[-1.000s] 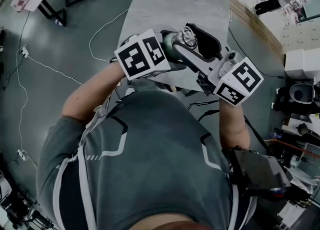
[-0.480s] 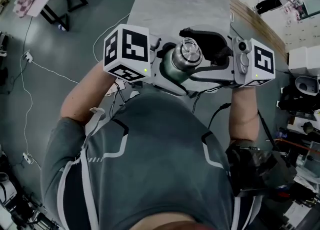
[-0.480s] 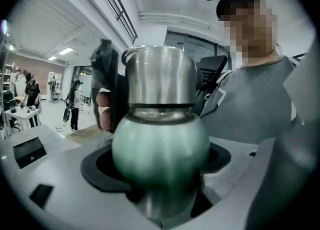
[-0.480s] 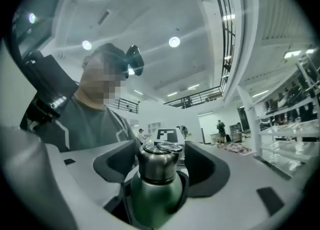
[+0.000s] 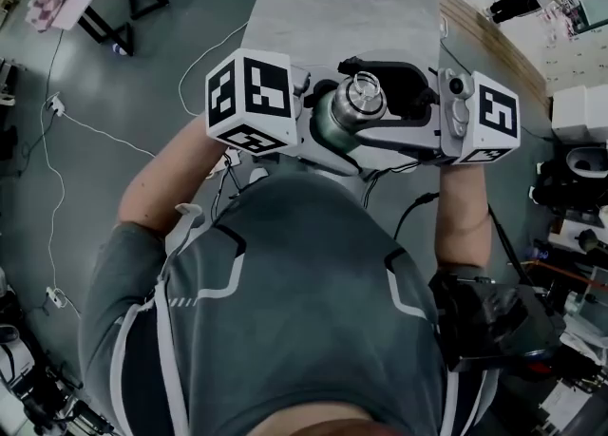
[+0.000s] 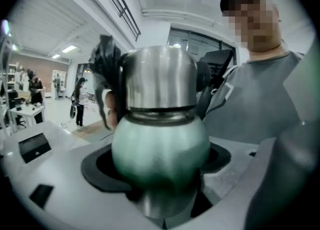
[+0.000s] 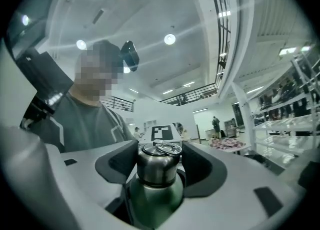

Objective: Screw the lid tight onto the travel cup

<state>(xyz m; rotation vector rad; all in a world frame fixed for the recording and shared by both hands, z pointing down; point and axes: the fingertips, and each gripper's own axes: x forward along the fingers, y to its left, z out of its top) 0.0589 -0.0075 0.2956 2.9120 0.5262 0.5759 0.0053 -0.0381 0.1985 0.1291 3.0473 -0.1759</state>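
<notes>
Travel cup (image 5: 331,123) higher up than one second ago.

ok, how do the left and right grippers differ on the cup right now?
Left gripper is clamped on the travel cup, on its green body; right gripper sits round the steel lid. Left pads press the body; right jaws have just been closing, with a slim gap seemingly left beside the lid. Shared: both meet the same upright cup from opposite sides.
</notes>
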